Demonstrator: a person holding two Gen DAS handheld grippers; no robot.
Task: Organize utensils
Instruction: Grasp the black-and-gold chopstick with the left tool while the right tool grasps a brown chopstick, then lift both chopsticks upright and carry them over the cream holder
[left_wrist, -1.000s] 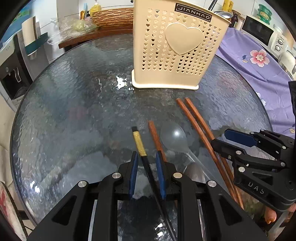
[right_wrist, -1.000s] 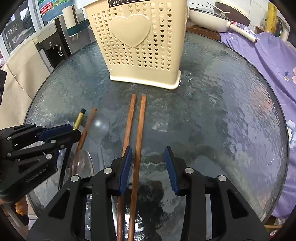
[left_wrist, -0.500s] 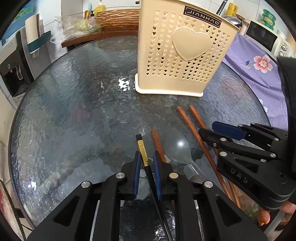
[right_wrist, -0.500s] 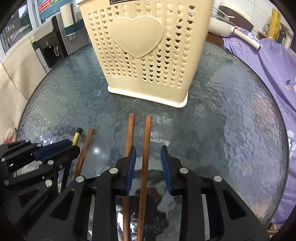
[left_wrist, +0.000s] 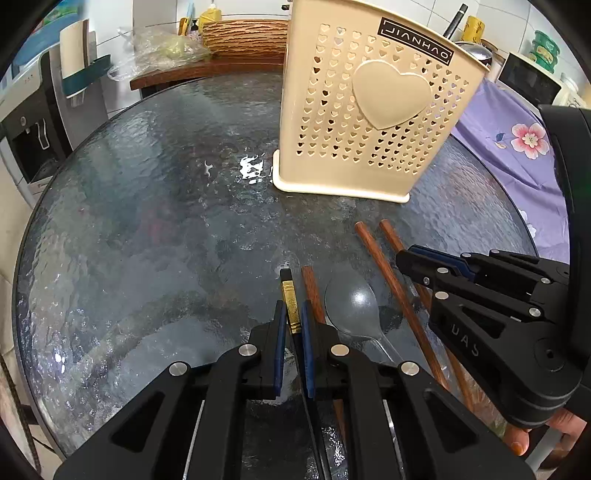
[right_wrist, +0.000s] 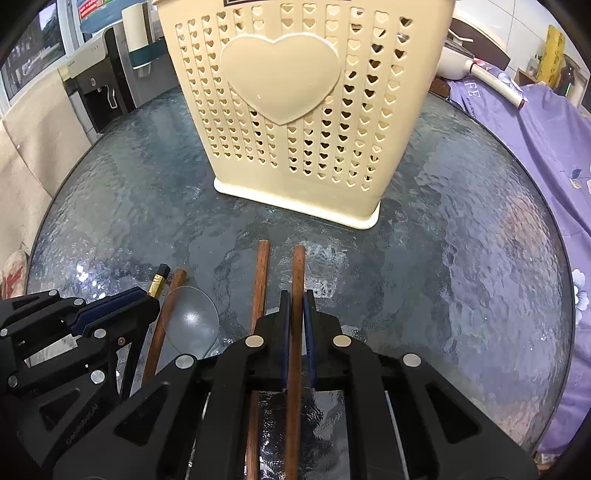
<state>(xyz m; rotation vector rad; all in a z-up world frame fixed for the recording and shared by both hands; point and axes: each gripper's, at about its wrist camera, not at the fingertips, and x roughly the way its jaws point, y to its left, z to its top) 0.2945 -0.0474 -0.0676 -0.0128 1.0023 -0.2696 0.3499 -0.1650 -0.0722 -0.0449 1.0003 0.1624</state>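
A cream perforated utensil holder (left_wrist: 373, 122) with a heart on its side stands upright on the round glass table (left_wrist: 147, 221); it also shows in the right wrist view (right_wrist: 295, 122). My left gripper (left_wrist: 291, 314) is shut on a black chopstick with a gold band (left_wrist: 289, 295). A brown chopstick (left_wrist: 312, 295) and a clear spoon (left_wrist: 352, 306) lie just to its right. My right gripper (right_wrist: 297, 302) is shut on a brown chopstick (right_wrist: 298, 269). Its twin (right_wrist: 261, 277) lies just outside the left finger.
A purple floral cloth (left_wrist: 517, 147) covers furniture right of the table. A wooden shelf with a basket and bags (left_wrist: 221, 40) stands behind it. A water dispenser (left_wrist: 33, 122) stands at the left. A pan (right_wrist: 465, 62) sits behind the holder.
Both grippers have closed, the left onto the black chopstick, the right onto the right-hand brown chopstick. Both have moved closer to the holder.
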